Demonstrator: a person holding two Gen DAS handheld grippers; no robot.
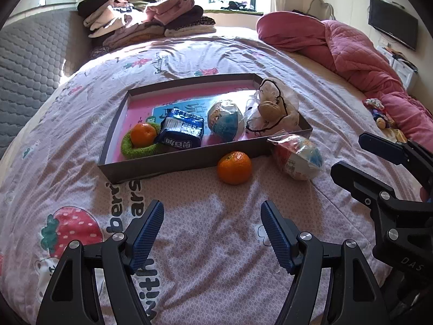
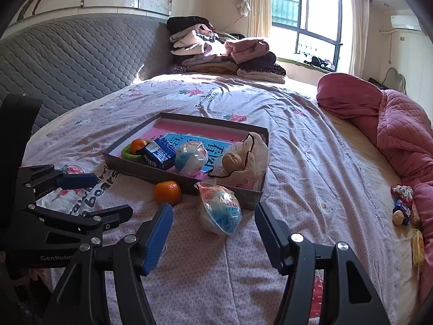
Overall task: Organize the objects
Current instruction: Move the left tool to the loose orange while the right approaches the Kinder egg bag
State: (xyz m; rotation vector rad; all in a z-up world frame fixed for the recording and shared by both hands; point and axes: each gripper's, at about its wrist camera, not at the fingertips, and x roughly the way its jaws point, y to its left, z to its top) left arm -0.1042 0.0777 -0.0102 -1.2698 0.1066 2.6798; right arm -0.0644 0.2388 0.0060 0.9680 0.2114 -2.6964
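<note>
Both tongs, left (image 1: 212,233) and right (image 2: 213,239), are hanging wide open, empty, ribbed blue pads. "GenRobo" is showing on left frame. Glossy orange (image 1: 234,167) and plastic-wrapped egg (image 2: 220,208) are lying on "bears" bedsheet (image 2: 311,149) beside cardboard tray (image 1: 173,163).

A bed (image 1: 216,243) with a strawberry-print sheet carries a shallow grey tray (image 1: 162,163), a loose orange (image 1: 234,167), a wrapped toy egg (image 1: 297,158), folded clothes (image 1: 146,19) and a pink quilt (image 1: 351,51).
</note>
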